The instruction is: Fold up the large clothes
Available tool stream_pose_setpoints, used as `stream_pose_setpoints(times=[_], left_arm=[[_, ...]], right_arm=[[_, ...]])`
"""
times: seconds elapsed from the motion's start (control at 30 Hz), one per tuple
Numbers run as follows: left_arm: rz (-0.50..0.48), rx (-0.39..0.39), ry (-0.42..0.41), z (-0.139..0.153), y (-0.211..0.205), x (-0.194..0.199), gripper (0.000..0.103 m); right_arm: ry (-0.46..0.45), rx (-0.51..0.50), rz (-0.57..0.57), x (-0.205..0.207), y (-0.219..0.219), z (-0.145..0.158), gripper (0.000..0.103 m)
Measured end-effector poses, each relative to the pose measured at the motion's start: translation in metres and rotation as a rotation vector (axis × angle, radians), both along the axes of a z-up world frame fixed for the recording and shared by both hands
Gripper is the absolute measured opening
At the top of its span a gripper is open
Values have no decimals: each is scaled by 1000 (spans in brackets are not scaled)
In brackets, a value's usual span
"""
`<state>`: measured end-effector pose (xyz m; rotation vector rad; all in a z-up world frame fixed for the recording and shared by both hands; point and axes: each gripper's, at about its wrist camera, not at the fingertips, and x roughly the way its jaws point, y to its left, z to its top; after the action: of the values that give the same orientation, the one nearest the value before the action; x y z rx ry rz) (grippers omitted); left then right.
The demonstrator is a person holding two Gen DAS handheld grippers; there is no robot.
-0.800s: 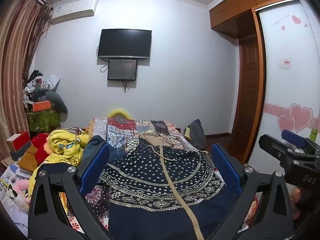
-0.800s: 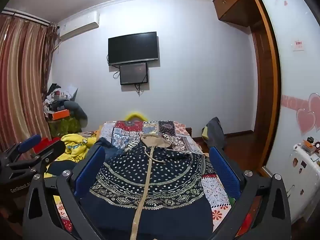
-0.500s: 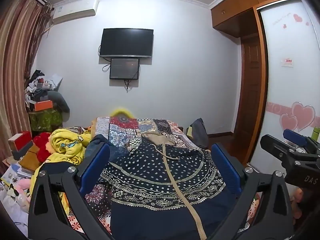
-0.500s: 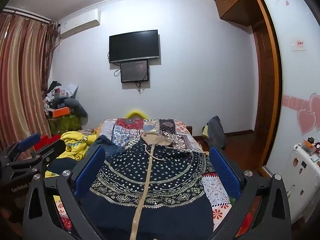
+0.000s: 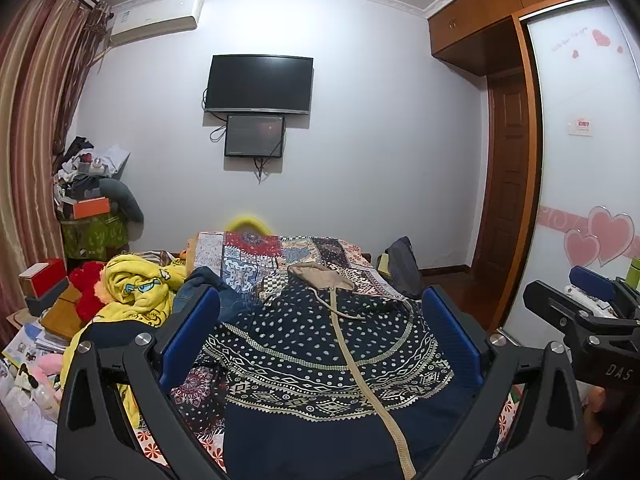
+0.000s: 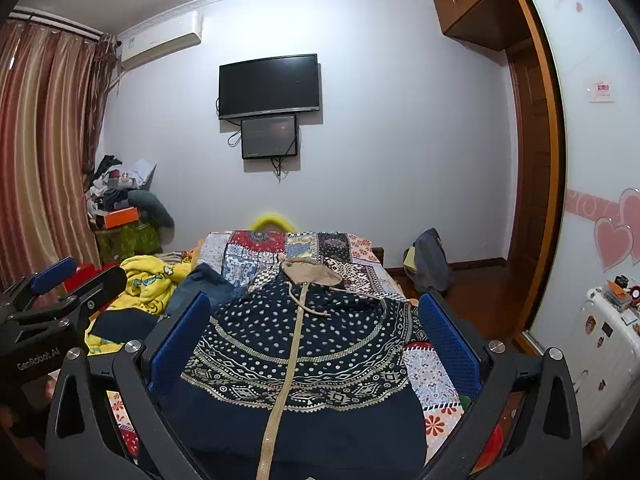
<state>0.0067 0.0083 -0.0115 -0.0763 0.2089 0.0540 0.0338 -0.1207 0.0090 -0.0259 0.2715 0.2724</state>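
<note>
A large navy hooded jacket [image 5: 320, 364] [image 6: 296, 356] with white dots, patterned bands, a beige zip and a beige hood lies flat and zipped on the patchwork bedspread [image 5: 256, 256] [image 6: 428, 372], hood toward the far wall. My left gripper [image 5: 320, 320] hovers open above its near half, nothing between the blue pads. My right gripper [image 6: 314, 318] hovers open over the same garment, also empty. Each gripper appears at the edge of the other's view: the right one [image 5: 576, 300], the left one [image 6: 68, 280].
A yellow cartoon blanket [image 5: 136, 292] and blue jeans [image 5: 224, 296] are heaped on the bed's left side. Boxes and clutter [image 5: 44, 288] stand further left by the curtain. A dark bag [image 6: 430, 260] leans beside the bed on the right; a white suitcase [image 6: 600, 356] stands near the wardrobe.
Both grippers have shifted slightly, so the jacket sits a little lower in each view. Both stay open and empty; the jacket has not moved.
</note>
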Motion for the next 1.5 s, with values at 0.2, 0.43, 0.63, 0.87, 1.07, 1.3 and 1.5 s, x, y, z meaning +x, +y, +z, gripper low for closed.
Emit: stream_pose_setpoints(times=[0.2, 0.43, 0.63, 0.87, 1.07, 1.3, 1.5], left_arm=[[1, 1, 0, 0, 1, -1, 102], [-2, -5, -1, -1, 3, -2, 102], [2, -1, -1, -2, 2, -1, 102], [0, -3, -1, -2, 2, -1, 102], [-1, -11, 2, -2, 3, 0, 102], [-2, -14, 5, -2, 3, 1, 102], [-2, -15, 3, -2, 4, 1, 102]], right_arm=[[3, 2, 1, 1, 1, 1, 103], [1, 1, 2, 1, 1, 2, 103], [3, 3, 3, 2, 0, 3, 103], [3, 3, 5, 2, -1, 3, 103], [3, 3, 3, 2, 0, 3, 103], [2, -1, 2, 2, 1, 3, 103], [2, -5, 2, 2, 2, 3, 103]])
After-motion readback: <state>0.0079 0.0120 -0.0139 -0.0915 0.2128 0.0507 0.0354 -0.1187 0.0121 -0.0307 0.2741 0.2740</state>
